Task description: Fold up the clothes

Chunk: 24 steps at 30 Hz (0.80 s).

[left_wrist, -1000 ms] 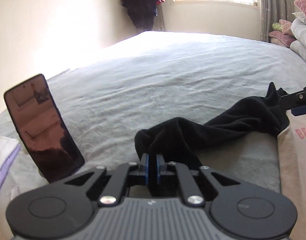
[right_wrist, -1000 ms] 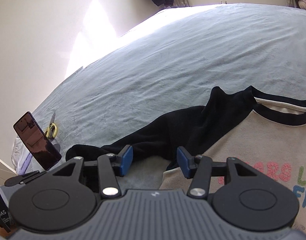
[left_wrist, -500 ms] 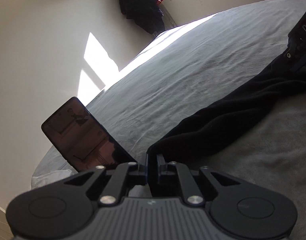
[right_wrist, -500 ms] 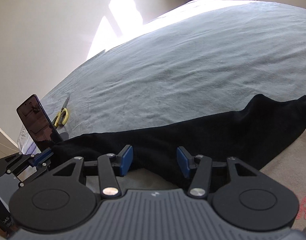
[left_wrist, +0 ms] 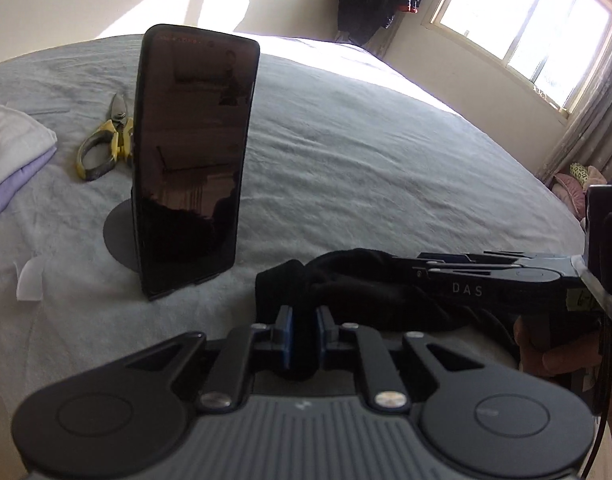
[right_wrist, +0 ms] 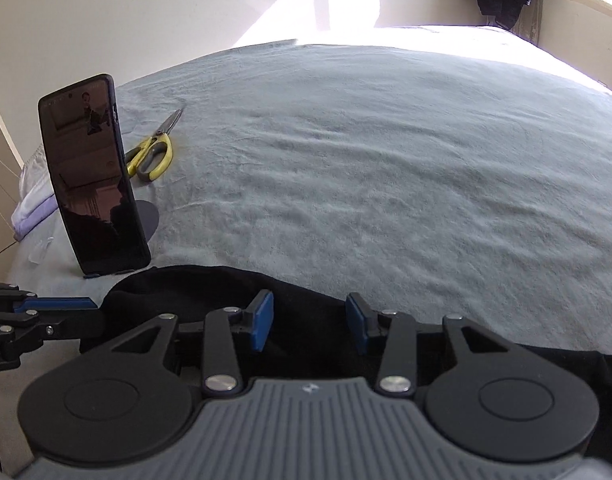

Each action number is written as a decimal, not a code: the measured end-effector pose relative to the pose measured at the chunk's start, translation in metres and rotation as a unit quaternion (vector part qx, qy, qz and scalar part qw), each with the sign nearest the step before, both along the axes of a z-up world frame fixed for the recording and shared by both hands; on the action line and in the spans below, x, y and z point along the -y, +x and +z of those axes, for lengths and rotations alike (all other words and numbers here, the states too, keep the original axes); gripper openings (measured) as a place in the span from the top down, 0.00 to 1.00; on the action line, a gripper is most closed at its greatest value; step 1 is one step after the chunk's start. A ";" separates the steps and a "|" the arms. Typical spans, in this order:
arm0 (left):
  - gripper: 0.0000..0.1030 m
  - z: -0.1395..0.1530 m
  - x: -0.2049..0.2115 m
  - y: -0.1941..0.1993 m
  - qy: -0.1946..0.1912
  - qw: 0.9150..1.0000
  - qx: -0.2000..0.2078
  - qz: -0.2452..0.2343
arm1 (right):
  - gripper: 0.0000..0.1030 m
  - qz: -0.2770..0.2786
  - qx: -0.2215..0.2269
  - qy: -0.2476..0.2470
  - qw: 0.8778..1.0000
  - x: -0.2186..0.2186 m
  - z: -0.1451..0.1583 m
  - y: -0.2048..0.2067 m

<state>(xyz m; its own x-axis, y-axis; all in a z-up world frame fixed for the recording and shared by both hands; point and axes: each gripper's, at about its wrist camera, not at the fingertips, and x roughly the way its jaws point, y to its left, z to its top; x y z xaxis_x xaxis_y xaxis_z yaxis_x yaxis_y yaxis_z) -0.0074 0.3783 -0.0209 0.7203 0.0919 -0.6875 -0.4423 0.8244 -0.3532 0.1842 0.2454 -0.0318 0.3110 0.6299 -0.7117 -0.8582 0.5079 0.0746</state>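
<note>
So we've got the big grey bed (right_wrist: 385, 168) filling pretty much everything, and our black sleeve (right_wrist: 313, 344) is strung along its near edge, running from about 8 o'clock to 4 o'clock in the right wrist view. The rest of the garment is out of view, so we can't say how the fold lines up. Next down in size, a dark phone (left_wrist: 194, 160) stands upright on a round stand at 10 o'clock, just beside the sleeve's cuff end. Our left gripper (left_wrist: 304, 334) is clamped tight on a bunch of that black fabric. Our right gripper (right_wrist: 309, 325) has just been closing, jaws apart with the sleeve lying under and between them, pads not pressing on it as far as we can tell. Yellow-handled scissors (right_wrist: 152, 158) lie behind the phone at 11 o'clock. The worry: the cuff sits near the phone, so a sideways tug could knock it flat. Also, if the right side pinches only the top layer, the sleeve bunches instead of folding clean.
</note>
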 end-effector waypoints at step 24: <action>0.69 -0.015 -0.047 -0.018 -0.142 0.987 0.001 0.075 | 0.93 0.059 0.053 -0.058 0.995 -0.026 0.021 -0.027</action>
<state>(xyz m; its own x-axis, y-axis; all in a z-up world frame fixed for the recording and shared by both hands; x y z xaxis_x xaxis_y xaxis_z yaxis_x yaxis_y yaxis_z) -0.0253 0.4253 -0.0362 0.7149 0.0009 -0.6992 -0.5505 0.6174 -0.5620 0.1571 0.2713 -0.0105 0.3167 0.5818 -0.7491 -0.9122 0.4033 -0.0724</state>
